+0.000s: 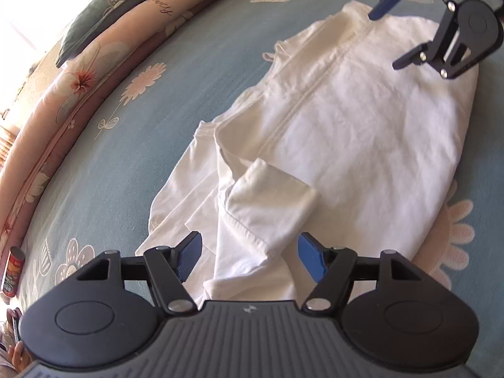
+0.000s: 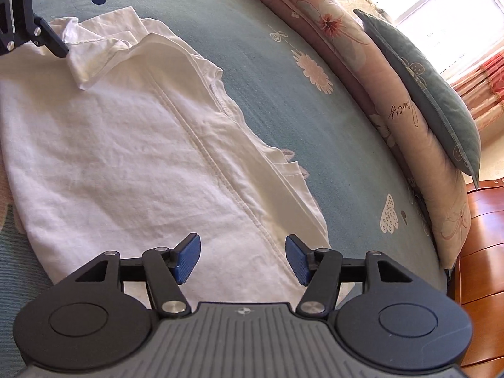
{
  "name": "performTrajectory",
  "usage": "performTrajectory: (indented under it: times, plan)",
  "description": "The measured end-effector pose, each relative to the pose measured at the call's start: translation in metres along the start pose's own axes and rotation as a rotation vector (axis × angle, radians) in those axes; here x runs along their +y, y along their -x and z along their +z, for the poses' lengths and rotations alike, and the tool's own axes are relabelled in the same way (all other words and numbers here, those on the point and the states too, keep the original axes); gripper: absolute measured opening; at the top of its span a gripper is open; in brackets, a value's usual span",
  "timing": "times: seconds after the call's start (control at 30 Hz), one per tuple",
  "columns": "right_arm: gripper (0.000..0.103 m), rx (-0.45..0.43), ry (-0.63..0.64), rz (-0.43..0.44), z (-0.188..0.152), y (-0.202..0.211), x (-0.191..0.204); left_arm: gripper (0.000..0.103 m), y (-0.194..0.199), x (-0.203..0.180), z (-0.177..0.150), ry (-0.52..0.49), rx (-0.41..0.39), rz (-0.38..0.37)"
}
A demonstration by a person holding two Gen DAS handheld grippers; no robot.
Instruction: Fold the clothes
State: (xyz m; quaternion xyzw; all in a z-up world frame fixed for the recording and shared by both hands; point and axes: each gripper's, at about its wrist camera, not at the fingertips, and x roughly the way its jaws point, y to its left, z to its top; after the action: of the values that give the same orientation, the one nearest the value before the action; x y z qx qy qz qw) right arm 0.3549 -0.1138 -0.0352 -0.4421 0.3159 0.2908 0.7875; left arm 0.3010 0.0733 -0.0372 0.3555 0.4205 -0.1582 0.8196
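A white shirt [image 1: 346,119] lies spread on the blue-green flowered bedspread [image 1: 157,119], with one side folded in along a long seam and a short sleeve [image 1: 271,189] turned over onto it. My left gripper [image 1: 250,256] hovers open over the sleeve end, its blue pads apart and clear of the cloth. My right gripper [image 1: 393,34] hangs open above the far end of the shirt. In the right wrist view the right gripper [image 2: 242,258] stands open over the shirt [image 2: 110,157] hem edge, and the left gripper [image 2: 77,19] is open near the sleeve [image 2: 94,60].
A rolled pink floral quilt [image 2: 378,72] and a green pillow [image 2: 425,88] line the bed's far side. A wooden cabinet [image 2: 482,252] stands at the right. A red can [image 1: 12,271] sits by the bed's edge. Bare bedspread [image 2: 299,126] lies beside the shirt.
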Motion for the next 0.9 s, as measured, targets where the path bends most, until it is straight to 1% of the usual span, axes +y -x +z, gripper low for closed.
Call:
performTrajectory:
  times: [0.03,0.1,0.17,0.33,0.37,0.43,0.53,0.57,0.67,0.73,0.83,0.87,0.9]
  plan:
    - [0.065,0.004,0.0,0.009,-0.001,0.002,0.006,0.069,-0.005,-0.003,-0.003,-0.028,0.0,0.017]
    - [0.064,0.018,-0.002,-0.001,0.0,0.006,0.013,0.069,-0.014,-0.008,-0.008,-0.072,-0.003,0.047]
    - [0.065,0.033,-0.003,-0.012,0.0,0.009,0.019,0.07,-0.013,0.003,-0.005,-0.026,-0.03,0.049]
    - [0.065,0.092,-0.039,-0.047,0.005,0.023,0.026,0.072,-0.002,0.048,-0.005,0.139,-0.103,0.038]
    - [0.065,0.099,-0.047,-0.055,0.007,0.026,0.028,0.072,-0.003,0.056,-0.007,0.151,-0.108,0.057]
    - [0.065,0.112,-0.066,-0.069,0.012,0.032,0.031,0.072,-0.011,0.073,-0.013,0.162,-0.094,0.122]
    - [0.067,0.129,-0.09,-0.078,0.019,0.037,0.037,0.071,-0.02,0.1,-0.021,0.236,-0.051,0.188]
    - [0.067,0.133,-0.093,-0.074,0.021,0.038,0.041,0.071,-0.022,0.109,-0.025,0.271,-0.039,0.197]
    - [0.067,0.141,-0.101,-0.06,0.029,0.04,0.052,0.071,-0.016,0.132,-0.04,0.441,-0.031,0.109]
    - [0.067,0.144,-0.104,-0.048,0.035,0.042,0.059,0.071,-0.011,0.141,-0.056,0.577,-0.017,0.003]
    - [0.067,0.132,-0.104,-0.03,0.047,0.043,0.068,0.067,-0.013,0.149,-0.085,0.825,0.003,-0.195]
    - [0.067,0.128,-0.104,-0.023,0.051,0.043,0.072,0.065,-0.015,0.151,-0.093,0.894,0.0,-0.235]
    - [0.067,0.124,-0.104,-0.018,0.055,0.043,0.073,0.065,-0.019,0.151,-0.097,0.926,-0.011,-0.255]
